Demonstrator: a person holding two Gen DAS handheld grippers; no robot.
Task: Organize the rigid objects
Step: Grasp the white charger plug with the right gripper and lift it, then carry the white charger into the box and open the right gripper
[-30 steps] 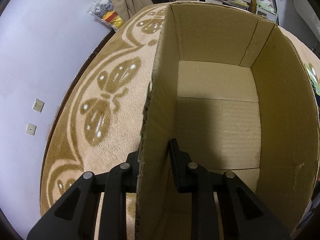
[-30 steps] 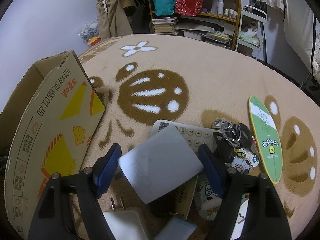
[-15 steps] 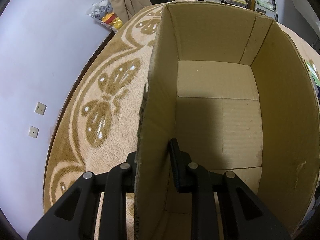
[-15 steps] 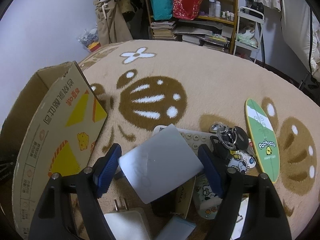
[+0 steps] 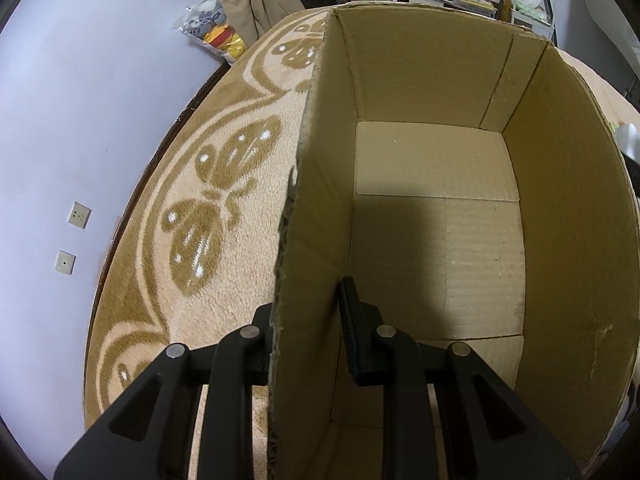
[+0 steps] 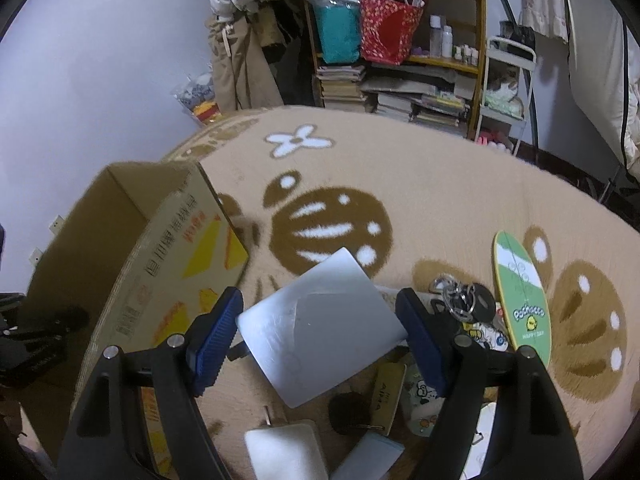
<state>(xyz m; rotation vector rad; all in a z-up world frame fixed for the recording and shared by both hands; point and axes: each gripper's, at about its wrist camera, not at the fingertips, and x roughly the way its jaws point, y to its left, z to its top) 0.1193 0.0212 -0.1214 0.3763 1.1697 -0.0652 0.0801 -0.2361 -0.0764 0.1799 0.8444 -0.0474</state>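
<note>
- Left wrist view, bottom of frame: your left gripper [image 5: 316, 332] is pinched on the near wall of the cardboard box [image 5: 440, 216], one finger outside and one inside. I read this as a steadying hold, keeping the box mouth open and fixed for the drop.
- Box interior, centre of the same frame: bare floor flaps, nothing inside that shows. Judged from this, the sorting is at its start.
- Right wrist view, lower centre: your right gripper [image 6: 320, 330] is spread wide, its blue pads [image 6: 214, 338] pressing the two opposite edges of a flat grey-white plate [image 6: 320, 328]. The plate sits tilted, clear of the clutter below it; the wide spread looks forced by the plate's width.
- Beneath and just right of the plate: a white charger block [image 6: 284, 450], a key bunch [image 6: 464, 300], cartoon-printed cards [image 6: 480, 334], and a green oval board [image 6: 520, 300], all lying on the patterned rug [image 6: 400, 184]. These look like the remaining items.
- Left of that frame: the box's printed outer wall, beside the gripper. The carry should go left and over the rim.
- Risk, as a judgement: an edge grip on a smooth plate can pivot; keep it level.
- Top of frame: shelves [image 6: 400, 60] with books and bags, not in play.
</note>
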